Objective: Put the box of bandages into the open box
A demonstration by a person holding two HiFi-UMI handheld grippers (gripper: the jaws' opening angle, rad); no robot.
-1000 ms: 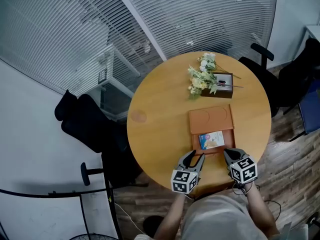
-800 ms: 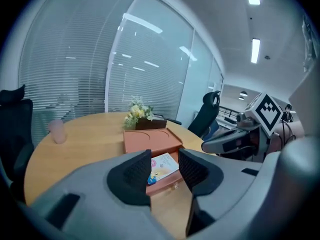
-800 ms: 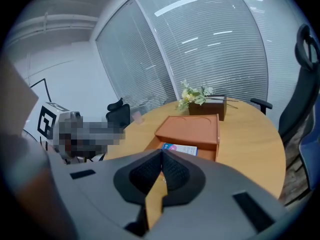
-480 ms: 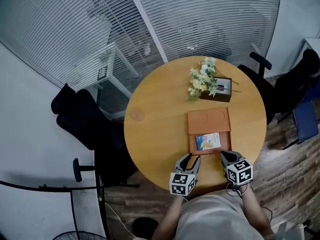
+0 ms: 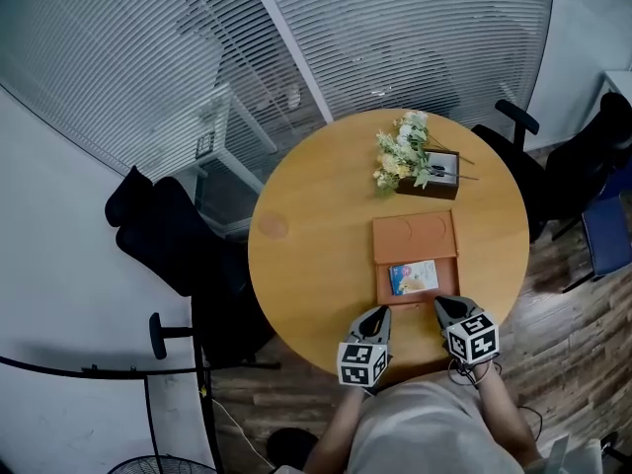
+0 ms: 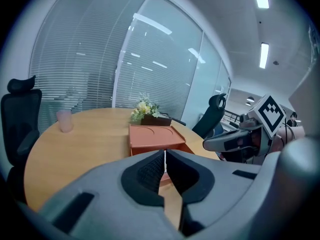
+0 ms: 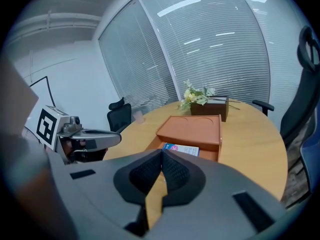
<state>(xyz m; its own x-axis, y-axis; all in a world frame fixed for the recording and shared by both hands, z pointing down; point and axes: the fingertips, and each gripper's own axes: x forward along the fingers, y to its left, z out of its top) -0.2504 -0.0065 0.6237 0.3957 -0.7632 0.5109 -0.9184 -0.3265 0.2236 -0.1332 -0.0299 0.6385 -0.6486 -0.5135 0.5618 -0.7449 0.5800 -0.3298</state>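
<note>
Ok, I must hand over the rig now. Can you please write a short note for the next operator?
Left gripper: jaws closing, almost together, nothing between them. It is at the near edge of the table, just left of the open box.
Right gripper: shut, empty, at the near edge just right of the box front.
Box of bandages: lies flat inside the open box; neither gripper touches it.
Done: bandages are in the box.
Left: nothing of the task, as far as I can see.
</note>
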